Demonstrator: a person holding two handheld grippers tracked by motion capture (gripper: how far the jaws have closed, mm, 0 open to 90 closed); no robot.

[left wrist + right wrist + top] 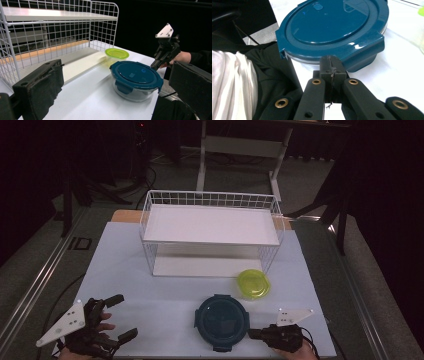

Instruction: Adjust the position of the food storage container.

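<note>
A round glass container with a dark blue clip-on lid (221,321) (135,78) (332,27) stands near the table's front edge. My right gripper (253,334) (331,62) (155,65) is shut with nothing in it, its tips just short of the lid's right side clip. At the front left my left gripper (125,317) (117,82) stands open, well apart from the container, nothing between its foam pads (41,86). A smaller container with a lime green lid (253,283) (117,53) sits behind the blue one.
A white wire rack with two shelves (210,225) (50,17) stands at the back of the pale table (150,290). The lime container lies by the rack's right front corner. Dark floor and desk legs lie beyond the table.
</note>
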